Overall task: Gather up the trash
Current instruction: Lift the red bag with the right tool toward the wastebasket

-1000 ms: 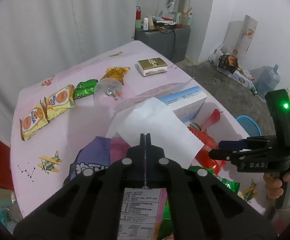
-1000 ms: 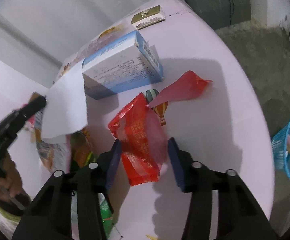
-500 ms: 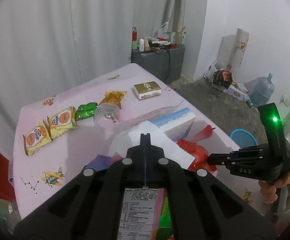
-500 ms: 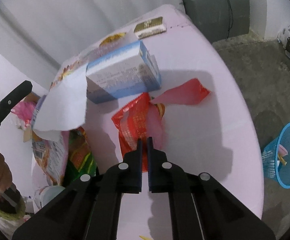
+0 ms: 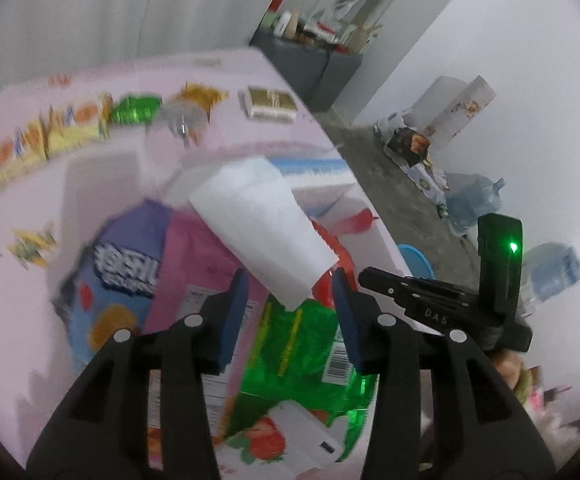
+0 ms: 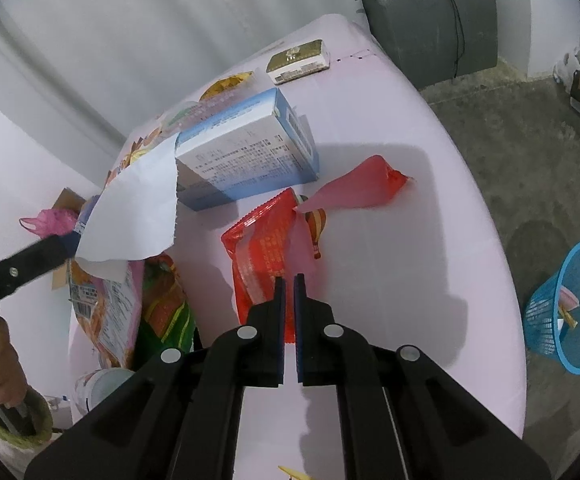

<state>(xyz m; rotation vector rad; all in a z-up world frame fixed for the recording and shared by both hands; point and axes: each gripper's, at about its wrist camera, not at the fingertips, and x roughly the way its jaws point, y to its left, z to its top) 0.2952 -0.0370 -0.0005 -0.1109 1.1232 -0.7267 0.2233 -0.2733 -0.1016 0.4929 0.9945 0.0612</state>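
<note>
My left gripper [image 5: 290, 308] hangs over a heap of snack bags on the pink table [image 6: 410, 240]. Its jaws are opening, and the lower corner of a white paper sheet [image 5: 261, 232] hangs between the pads, which do not press on it. In the right wrist view the paper [image 6: 137, 208] still lies against a left finger [image 6: 49, 252]. My right gripper [image 6: 287, 280] is shut on the near edge of a red wrapper [image 6: 265, 240]. A pink-red wrapper scrap [image 6: 358, 188] lies just beyond it.
A blue-white box [image 6: 245, 148] stands behind the wrappers and a gold box [image 6: 298, 60] sits at the far edge. Green [image 5: 302, 352] and purple-pink [image 5: 137, 276] bags lie under the left gripper. Yellow snack packs [image 5: 41, 144] lie far left. A blue basket [image 6: 570, 312] stands on the floor, right.
The right jaws closed on the red wrapper. The left jaws went from shut on the paper to apart, and the left gripper rolled and tipped toward the table.
</note>
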